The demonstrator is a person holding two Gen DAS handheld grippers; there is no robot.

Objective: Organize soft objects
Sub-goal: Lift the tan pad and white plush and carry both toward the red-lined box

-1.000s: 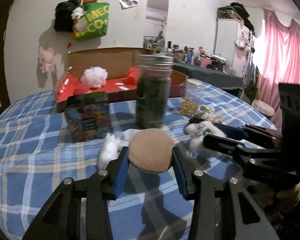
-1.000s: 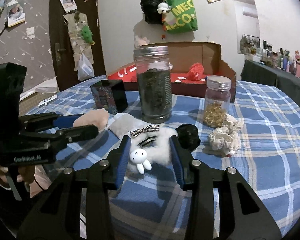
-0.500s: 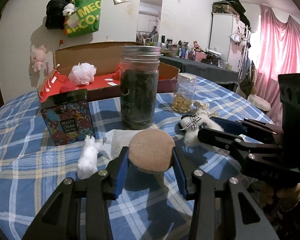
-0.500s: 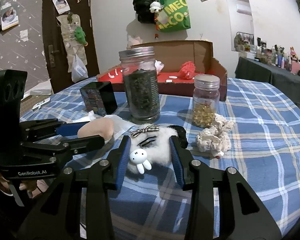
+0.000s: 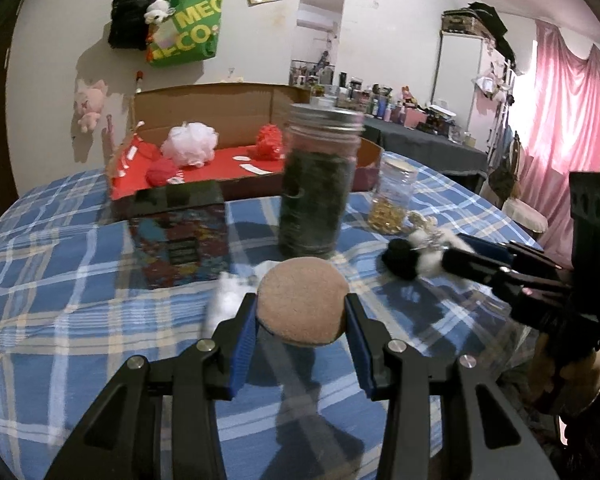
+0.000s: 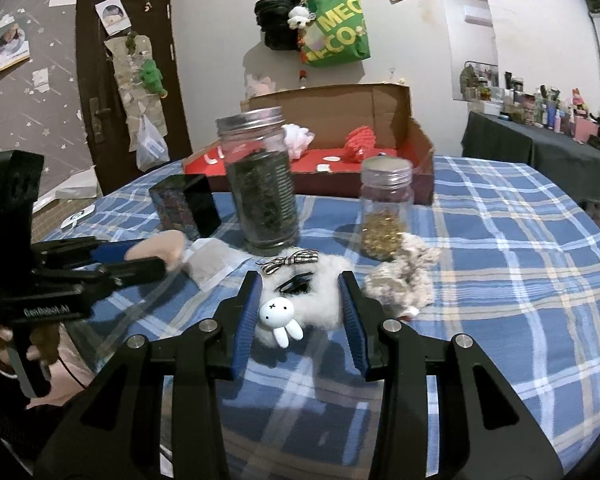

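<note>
Both loads have risen off the counter (image 6: 520, 240): your left tongs (image 5: 302, 312) clamp the tan puff (image 5: 302, 306), your right tongs (image 6: 300, 300) the white fluffy clip (image 6: 316, 300). Ahead waits the cardboard box (image 6: 380, 120).

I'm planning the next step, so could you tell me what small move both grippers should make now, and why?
Probably carry both items toward the cardboard box. The left gripper grips the brown puff, the right gripper the white fluffy clip, and the box already holds soft poufs.
</note>
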